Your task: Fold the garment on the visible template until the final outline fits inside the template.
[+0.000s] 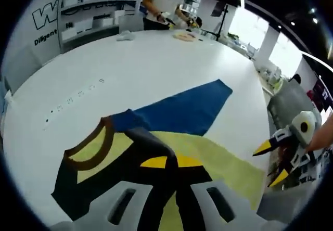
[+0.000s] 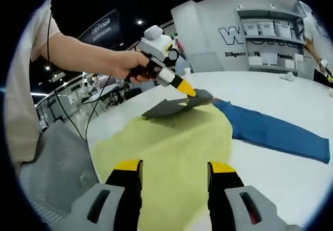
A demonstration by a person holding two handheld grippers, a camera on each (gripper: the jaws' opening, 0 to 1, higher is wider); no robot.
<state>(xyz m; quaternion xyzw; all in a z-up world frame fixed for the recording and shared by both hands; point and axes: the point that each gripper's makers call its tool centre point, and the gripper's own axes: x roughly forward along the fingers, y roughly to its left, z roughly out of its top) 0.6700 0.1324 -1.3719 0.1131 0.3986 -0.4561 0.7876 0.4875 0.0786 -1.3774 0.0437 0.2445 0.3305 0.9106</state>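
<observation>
The left claw [image 1: 171, 162] is pinching a dark fold of the shirt [image 1: 156, 142] between its yellow tips, lifting it at 6 o'clock in the left gripper view. In the right gripper view that same claw [image 2: 188, 89], held by a hand [image 2: 136, 64], is gripping the shirt's dark edge [image 2: 174, 107] at 12 o'clock. The right claw [image 2: 175, 167] is hovering spread apart above the yellow cloth [image 2: 166, 148], pinching nothing; it is entering the left gripper view at 3 o'clock [image 1: 273, 162]. The shirt is lying on the white desk [image 1: 156, 69], its blue sleeve [image 1: 182, 108] stretching toward 1 o'clock. A person [image 1: 164, 2] is standing at the desk's far end, before shelves [image 1: 88, 12].
</observation>
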